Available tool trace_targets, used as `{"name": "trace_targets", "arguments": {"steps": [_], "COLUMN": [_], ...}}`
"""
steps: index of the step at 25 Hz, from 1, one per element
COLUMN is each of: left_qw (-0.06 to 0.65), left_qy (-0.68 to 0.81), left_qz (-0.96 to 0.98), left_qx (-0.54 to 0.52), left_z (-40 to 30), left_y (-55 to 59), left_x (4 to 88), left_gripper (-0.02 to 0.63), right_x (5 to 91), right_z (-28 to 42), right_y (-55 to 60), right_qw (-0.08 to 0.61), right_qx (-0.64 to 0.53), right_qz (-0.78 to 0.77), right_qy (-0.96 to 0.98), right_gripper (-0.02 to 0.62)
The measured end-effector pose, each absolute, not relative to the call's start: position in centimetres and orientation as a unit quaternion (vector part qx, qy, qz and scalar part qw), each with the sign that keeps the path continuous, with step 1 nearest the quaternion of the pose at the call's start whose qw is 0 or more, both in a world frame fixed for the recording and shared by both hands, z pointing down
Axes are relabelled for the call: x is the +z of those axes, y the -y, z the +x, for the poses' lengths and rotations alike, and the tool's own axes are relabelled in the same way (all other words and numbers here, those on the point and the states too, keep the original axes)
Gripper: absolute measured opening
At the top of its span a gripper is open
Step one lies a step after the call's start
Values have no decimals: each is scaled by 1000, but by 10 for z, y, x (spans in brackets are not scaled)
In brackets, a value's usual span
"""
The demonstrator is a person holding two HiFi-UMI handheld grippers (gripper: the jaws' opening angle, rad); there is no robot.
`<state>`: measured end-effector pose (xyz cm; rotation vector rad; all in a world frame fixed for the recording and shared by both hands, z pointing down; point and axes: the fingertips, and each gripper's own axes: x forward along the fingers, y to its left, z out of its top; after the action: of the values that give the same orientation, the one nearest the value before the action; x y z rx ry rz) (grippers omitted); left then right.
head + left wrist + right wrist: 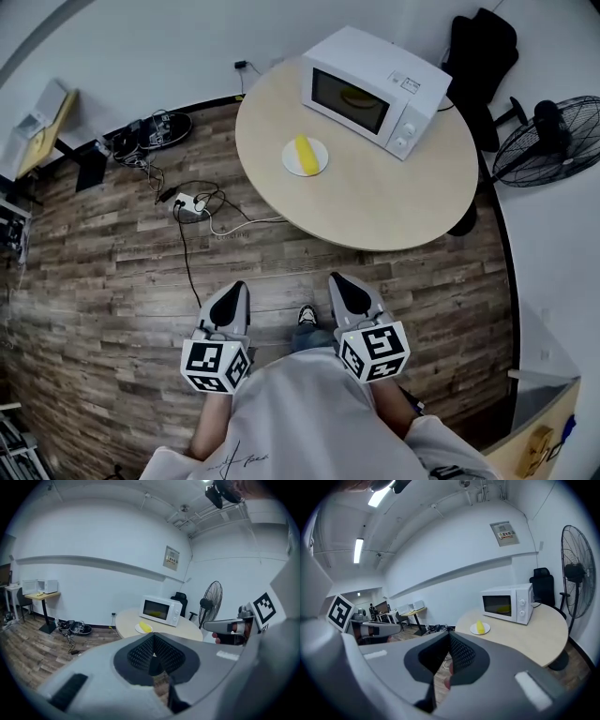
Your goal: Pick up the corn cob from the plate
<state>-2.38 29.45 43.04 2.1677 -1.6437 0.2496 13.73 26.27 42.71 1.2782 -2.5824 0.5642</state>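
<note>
Both the left tool [235, 289] and right tool [338, 281] are closed, empty. Well ahead of them, the corn cob [305, 154] lies on the plate [290, 161] on the bench [375, 211].

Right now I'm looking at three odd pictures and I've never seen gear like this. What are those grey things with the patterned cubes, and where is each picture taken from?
A person standing on a wooden floor holds a grabbing tool in each hand: the left tongs and the right tongs. The patterned cubes are part of the tools. The head view comes from a camera on the person's head, looking down. The left and right gripper views come from cameras riding on each pair of tongs, looking along the jaws. Ahead stands a round table with a white microwave and a white plate carrying a yellow corn cob. Both tongs are shut and hold nothing, well short of the table.
</note>
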Motion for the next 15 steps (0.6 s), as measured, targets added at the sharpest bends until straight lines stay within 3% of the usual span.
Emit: {"name": "trace_targets", "arguments": {"steps": [15], "left_qw": [190], "left_qy": [590], "left_qz": [780], "left_qx": [90], "left_z": [1], "left_y": [-231], "left_x": [422], "left_gripper": [-3], "right_x": [431], "right_z": [191], "right_y": [-197], "right_qw": [94], "right_qx": [206], "right_qz": [462], "right_qy": [858], "right_gripper": [12]}}
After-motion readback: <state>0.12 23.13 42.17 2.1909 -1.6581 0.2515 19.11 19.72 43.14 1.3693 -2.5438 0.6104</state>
